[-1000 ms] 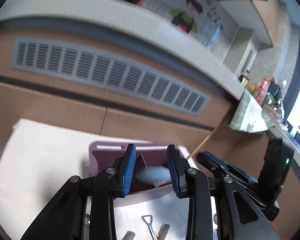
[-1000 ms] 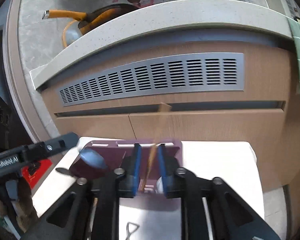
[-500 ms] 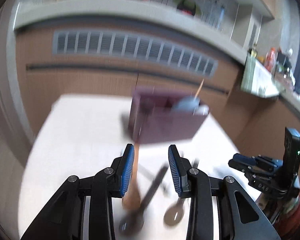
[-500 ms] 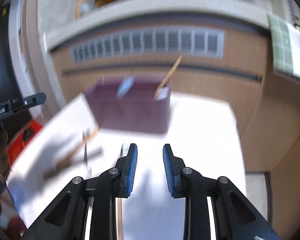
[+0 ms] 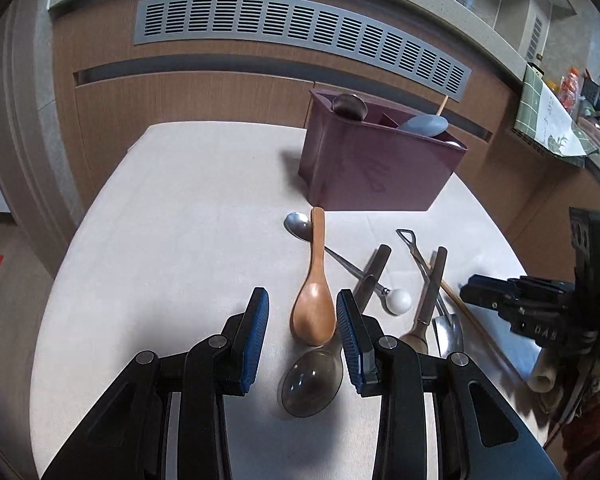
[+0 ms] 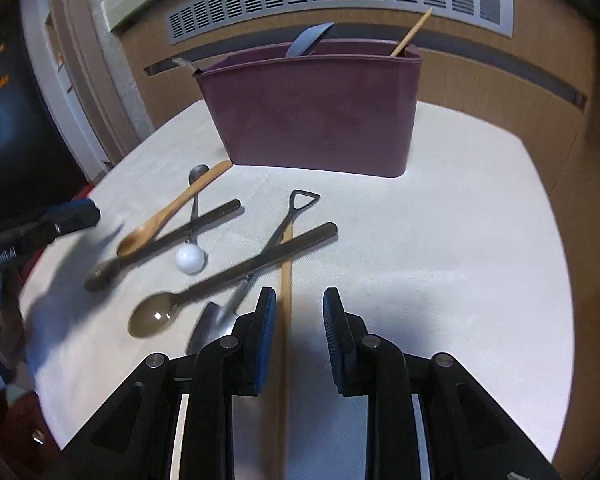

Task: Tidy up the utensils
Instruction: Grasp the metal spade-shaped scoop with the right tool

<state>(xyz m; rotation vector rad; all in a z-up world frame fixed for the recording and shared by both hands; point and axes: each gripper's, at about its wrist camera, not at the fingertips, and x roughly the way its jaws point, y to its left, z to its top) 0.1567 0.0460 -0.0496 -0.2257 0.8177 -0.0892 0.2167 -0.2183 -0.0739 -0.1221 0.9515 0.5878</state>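
Table (image 6: 460,240) right half bare; utensil box (image 6: 320,112) near far edge.

Utensil clutter (image 6: 204,248) left, bare tabletop (image 6: 460,260) right, holder (image 6: 316,112) behind

Each camera sits just behind its own gripper's two fingers and looks forward and steeply down onto the white table (image 5: 172,216) from close above. The left view faces the purple bin (image 5: 374,168) from its left corner; the right view faces the bin (image 6: 320,120) squarely. Both share the bin, the scattered utensils before it, and the vented cabinet (image 5: 300,28) behind.
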